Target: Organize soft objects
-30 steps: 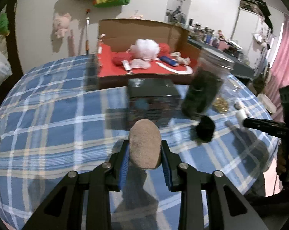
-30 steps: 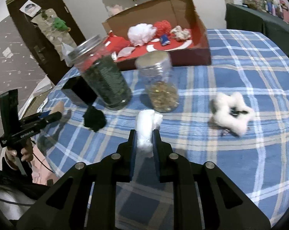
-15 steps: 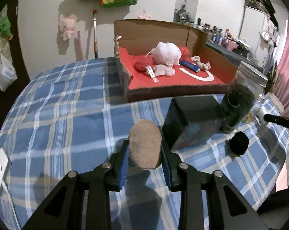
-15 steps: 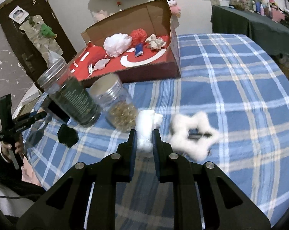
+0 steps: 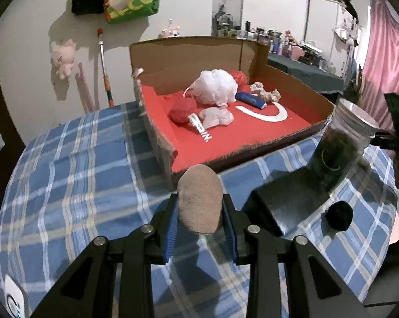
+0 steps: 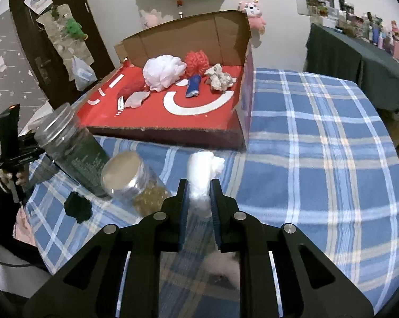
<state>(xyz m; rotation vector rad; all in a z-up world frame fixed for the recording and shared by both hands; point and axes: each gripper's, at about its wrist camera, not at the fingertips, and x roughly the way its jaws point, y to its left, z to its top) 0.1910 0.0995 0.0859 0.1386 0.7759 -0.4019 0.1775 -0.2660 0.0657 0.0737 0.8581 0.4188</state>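
**Two grippers loaded, both short of the box's front edge**

Two soft items are held above the blue plaid tablecloth [image 6: 318, 137], which covers the whole work surface. Its right half in the right wrist view is bare cloth up to the table rim.

The cardboard box [image 5: 199, 53] stands at the far side, with tall back and side walls and a low front lip. Its red floor [image 6: 173, 116] is open at the front; a white puff [image 5: 216, 90], red balls, a blue piece and crumpled scraps sit toward the back.

A dark box [image 5: 287, 206], a tall dark jar [image 5: 337, 148] and a short jar [image 6: 130, 180] crowd the cloth between the grippers. A black pom-pom [image 5: 340, 216] lies just beside the dark box.

The left gripper [image 5: 200, 218] is clamped on a tan oval pad [image 5: 199, 201], jaws moderately apart. The right gripper [image 6: 200, 198] is pinched narrowly on a white fluffy wad [image 6: 203, 169].

Compared with one second ago, both views have advanced: the box front now lies close ahead of each held item, and the white star-shaped plush is now underneath the right gripper.
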